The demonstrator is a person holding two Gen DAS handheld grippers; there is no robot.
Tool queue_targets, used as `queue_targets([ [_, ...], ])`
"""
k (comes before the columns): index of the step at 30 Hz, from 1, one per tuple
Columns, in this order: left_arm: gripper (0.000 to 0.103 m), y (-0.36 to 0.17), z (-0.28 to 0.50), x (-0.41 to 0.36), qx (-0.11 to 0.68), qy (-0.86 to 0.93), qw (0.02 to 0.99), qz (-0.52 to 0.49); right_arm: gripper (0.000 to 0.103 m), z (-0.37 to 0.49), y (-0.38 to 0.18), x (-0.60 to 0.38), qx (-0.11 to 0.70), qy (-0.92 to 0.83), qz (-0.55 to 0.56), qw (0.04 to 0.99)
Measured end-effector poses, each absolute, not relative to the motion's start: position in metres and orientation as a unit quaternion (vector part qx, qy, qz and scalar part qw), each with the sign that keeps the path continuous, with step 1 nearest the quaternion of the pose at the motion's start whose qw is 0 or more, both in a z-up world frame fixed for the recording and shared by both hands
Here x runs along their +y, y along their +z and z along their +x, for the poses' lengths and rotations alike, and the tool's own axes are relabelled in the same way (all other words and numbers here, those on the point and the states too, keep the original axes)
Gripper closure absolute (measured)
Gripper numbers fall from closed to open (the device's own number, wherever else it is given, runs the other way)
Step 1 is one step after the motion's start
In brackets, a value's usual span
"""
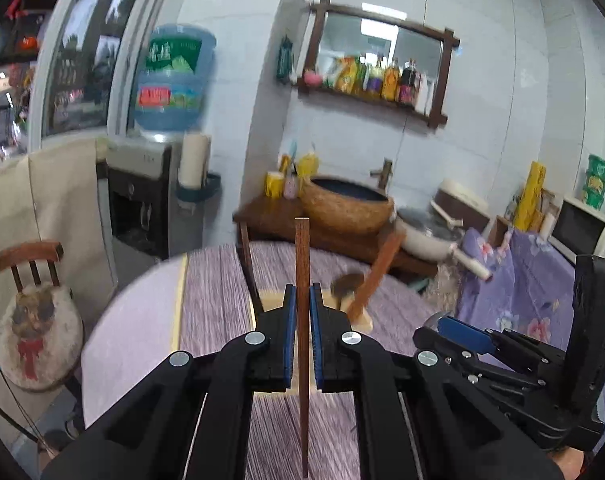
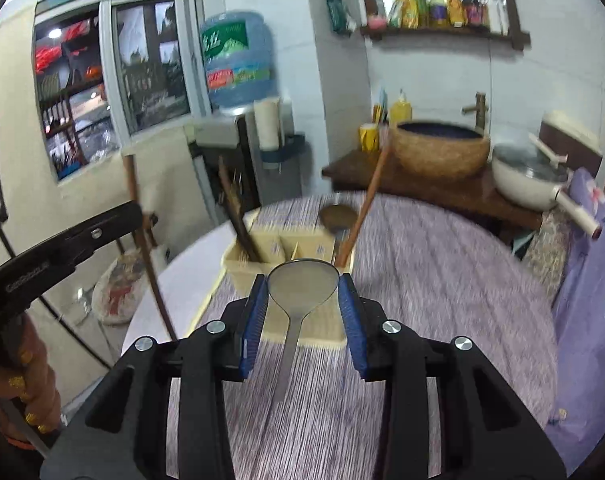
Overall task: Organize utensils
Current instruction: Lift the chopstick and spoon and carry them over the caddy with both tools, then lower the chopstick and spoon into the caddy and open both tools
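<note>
Blue-padded jaws of the left gripper point(image 1: 301, 320) sit low in the centre of the left wrist view, pinched nearly together on a single wooden chopstick point(image 1: 302, 264) that stands almost upright, its squared top poking up past the pads and its thin end running down to the bottom edge. Over in the right wrist view the right gripper point(image 2: 303, 300) holds a metal spoon point(image 2: 302, 286) by the sides of its bowl, pads part-way apart, handle trailing down between the fingers toward the camera.

Beyond the spoon, mid-frame, sits the cream utensil holder point(image 2: 249, 268) on the striped tablecloth point(image 2: 422, 280) — dark sticks lean in its left compartment, and a wooden-handled ladle point(image 2: 360, 216) leans out of its right one.

Both pieces look light and rigid. The chopstick is slim and, I'd judge, apt to pivot in a narrow pinch, so a hold near its middle seems safest. The spoon's bowl is smooth and curved (likely slippery across the rim); the neck or handle would give flatter, surer purchase.
</note>
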State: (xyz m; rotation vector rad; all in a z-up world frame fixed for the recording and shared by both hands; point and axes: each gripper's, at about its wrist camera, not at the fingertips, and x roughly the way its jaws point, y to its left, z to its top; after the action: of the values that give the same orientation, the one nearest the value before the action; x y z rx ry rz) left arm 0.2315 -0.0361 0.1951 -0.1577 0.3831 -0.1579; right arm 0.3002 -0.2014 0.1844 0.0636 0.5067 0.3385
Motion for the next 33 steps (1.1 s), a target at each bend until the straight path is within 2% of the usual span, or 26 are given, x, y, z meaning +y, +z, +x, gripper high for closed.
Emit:
queue_targets([
  [6, 0.095, 0.252, 0.254, -0.034, 0.111, -0.029, 0.989, -0.089, 0.066, 0.340, 0.240, -0.197, 0.189, 0.123, 0.028, 0.974],
  [10, 0.095, 0.260, 0.281, -0.035, 0.091, -0.006, 0.991, -0.096, 0.066, 0.368, 0.244, -0.192, 0.190, 0.111, 0.032, 0.975],
  [17, 0.095, 0.217, 0.318, -0.041, 0.105, -0.002, 0.990, -0.093, 0.066, 0.388, 0.199, -0.179, 0.207, 0.102, 0.009, 0.973],
  [25, 0.095, 0.160, 0.329, -0.040, 0.162, -0.012, 0.982, -0.093, 0.066, 0.393, 0.142, -0.169, 0.233, 0.107, -0.011, 0.967],
  [33, 0.095, 0.122, 0.331, -0.038, 0.202, -0.017, 0.975, -0.089, 0.066, 0.390, 0.108, -0.162, 0.246, 0.103, -0.031, 0.963],
])
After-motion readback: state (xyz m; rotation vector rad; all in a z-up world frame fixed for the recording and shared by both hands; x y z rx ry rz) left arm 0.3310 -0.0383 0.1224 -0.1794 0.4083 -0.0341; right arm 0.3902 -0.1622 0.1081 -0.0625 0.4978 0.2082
